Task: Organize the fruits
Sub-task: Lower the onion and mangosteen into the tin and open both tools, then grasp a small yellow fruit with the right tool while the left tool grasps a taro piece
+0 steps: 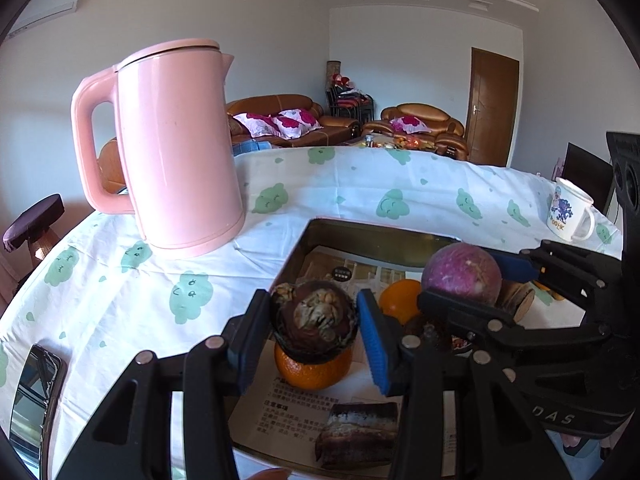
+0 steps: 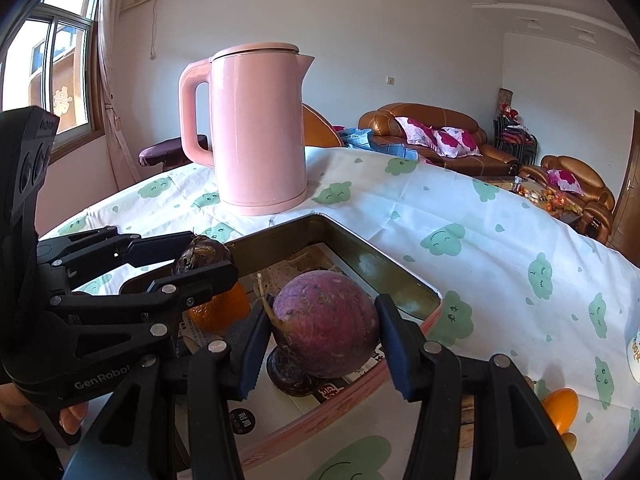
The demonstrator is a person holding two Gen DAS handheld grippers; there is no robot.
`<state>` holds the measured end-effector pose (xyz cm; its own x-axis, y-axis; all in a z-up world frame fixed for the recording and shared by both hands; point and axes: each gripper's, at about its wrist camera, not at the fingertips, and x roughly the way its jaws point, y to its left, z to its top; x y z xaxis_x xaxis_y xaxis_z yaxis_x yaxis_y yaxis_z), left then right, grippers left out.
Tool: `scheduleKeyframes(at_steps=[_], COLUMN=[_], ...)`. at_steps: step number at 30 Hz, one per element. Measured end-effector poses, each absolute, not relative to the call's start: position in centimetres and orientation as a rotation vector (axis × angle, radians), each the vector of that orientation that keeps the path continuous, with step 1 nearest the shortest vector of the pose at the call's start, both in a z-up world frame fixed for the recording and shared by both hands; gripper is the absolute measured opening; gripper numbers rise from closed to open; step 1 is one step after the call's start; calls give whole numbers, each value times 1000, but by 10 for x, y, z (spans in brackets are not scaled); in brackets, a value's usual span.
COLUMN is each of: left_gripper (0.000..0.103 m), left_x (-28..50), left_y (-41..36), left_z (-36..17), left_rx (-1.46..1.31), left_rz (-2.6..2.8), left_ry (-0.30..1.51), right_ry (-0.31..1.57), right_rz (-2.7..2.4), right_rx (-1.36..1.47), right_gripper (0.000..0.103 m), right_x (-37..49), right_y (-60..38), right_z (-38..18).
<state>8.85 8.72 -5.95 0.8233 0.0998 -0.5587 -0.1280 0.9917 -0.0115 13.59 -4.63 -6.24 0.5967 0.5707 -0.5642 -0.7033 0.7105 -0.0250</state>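
My left gripper (image 1: 312, 320) is shut on a dark brown fruit (image 1: 314, 316) with a dried crown, held just over an orange (image 1: 312, 372) that lies in a metal tray (image 1: 380, 236). The right wrist view shows my right gripper (image 2: 322, 320) shut on a round purple fruit (image 2: 326, 324), above a small dark fruit (image 2: 288, 374) in the tray (image 2: 400, 276). Both grippers hang side by side over the tray; the left gripper (image 2: 204, 254) shows at the left of that view. A second orange (image 1: 400, 300) lies between them.
A tall pink kettle (image 1: 176, 148) stands just behind the tray's far left corner. A white mug (image 1: 570, 210) is at the far right. A phone (image 1: 36, 392) lies near the left table edge. Another orange (image 2: 562, 404) sits outside the tray at the right. Printed paper lines the tray.
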Motion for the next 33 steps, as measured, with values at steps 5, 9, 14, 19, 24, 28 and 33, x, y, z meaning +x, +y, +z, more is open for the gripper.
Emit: scheduleKeyframes(at_steps=[5, 9, 14, 19, 24, 28, 33], left_gripper=[46, 47, 66, 86, 98, 98, 98], left_x=[90, 89, 83, 75, 69, 71, 76], left_y=[89, 89, 93, 90, 68, 49, 19], left_z=[-60, -60, -58, -49, -36, -31, -31], left_rx=[-53, -49, -65, -89, -63, -35, -2], left_rz=[122, 134, 178, 158, 119, 89, 46], left_ry=[602, 596, 575, 529, 475, 469, 473], right_ry=[588, 594, 586, 543, 494, 484, 502], right_rz=[762, 769, 744, 717, 659, 570, 409], right_rx=[-262, -257, -229, -210, -184, -147, -122], right_gripper=[54, 54, 70, 70, 70, 71, 71], right_x=[139, 139, 141, 134, 127, 131, 140], right_y=[-44, -45, -52, -71, -113, -160, -211], right_z=[-67, -67, -65, -55, -40, -35, -39])
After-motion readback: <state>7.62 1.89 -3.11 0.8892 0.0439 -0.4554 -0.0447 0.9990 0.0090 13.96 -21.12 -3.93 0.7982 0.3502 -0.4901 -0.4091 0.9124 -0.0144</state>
